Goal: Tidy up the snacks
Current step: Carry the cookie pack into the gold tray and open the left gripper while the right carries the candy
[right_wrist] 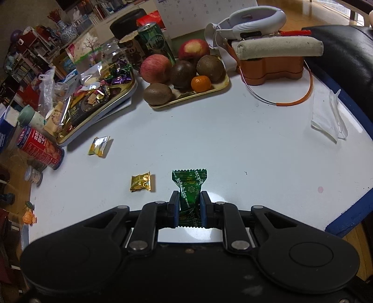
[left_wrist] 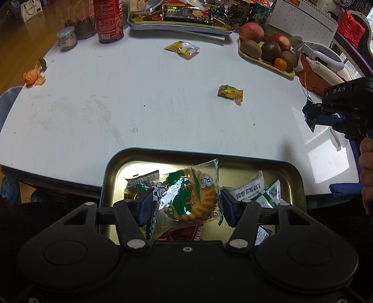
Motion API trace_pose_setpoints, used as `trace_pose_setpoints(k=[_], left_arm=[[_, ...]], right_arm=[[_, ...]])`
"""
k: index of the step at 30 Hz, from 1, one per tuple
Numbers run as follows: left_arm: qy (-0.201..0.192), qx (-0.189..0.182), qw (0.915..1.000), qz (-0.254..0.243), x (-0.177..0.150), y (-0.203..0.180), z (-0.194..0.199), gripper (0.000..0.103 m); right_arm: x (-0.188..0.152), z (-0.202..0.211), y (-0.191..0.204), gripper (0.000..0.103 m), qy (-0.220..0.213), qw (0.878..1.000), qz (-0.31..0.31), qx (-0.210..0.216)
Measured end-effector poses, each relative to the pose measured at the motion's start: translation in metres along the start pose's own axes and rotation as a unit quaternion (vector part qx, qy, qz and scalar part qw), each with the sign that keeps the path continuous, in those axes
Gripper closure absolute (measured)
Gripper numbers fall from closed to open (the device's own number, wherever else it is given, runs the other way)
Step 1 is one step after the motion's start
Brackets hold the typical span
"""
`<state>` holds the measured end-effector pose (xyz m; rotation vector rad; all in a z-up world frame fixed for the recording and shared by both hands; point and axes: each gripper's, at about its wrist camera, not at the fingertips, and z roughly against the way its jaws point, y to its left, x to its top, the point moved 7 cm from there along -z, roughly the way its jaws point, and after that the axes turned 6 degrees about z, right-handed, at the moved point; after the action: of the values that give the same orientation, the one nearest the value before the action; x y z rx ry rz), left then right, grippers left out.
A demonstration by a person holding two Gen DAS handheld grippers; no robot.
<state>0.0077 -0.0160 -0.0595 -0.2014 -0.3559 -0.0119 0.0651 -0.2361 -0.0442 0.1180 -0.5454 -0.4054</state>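
The left gripper (left_wrist: 184,205) is nearest, its blue pads clamped on either side of a biscuit packet (left_wrist: 188,195) held over a metal tray (left_wrist: 296,184) at the table's near edge. Other packets (left_wrist: 256,188) lie in the tray. Going left to right across the white table (left_wrist: 116,105): a peeled mandarin (left_wrist: 31,77), a red can (left_wrist: 108,21), a yellow sachet (left_wrist: 183,49), a gold candy (left_wrist: 230,93), a fruit tray (left_wrist: 268,63). At far right the right gripper (right_wrist: 188,207) is clenched on a green candy (right_wrist: 190,188), lifted above the bare table with the gold candy just to its left
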Motion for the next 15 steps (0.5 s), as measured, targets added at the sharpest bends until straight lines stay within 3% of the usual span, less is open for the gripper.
trace_pose_setpoints(k=[10, 15], left_arm=[[-0.018, 0.020, 0.9996, -0.007, -0.010, 0.008, 0.018, 0.037], [-0.029, 0.031, 0.9990, -0.011, -0.011, 0.007, 0.025, 0.037]], right_arm=[[-0.056, 0.050, 0.008, 0.084, -0.052, 0.996, 0.040, 0.063], [-0.082, 0.060, 0.009, 0.084, -0.051, 0.994, 0.043, 0.089]])
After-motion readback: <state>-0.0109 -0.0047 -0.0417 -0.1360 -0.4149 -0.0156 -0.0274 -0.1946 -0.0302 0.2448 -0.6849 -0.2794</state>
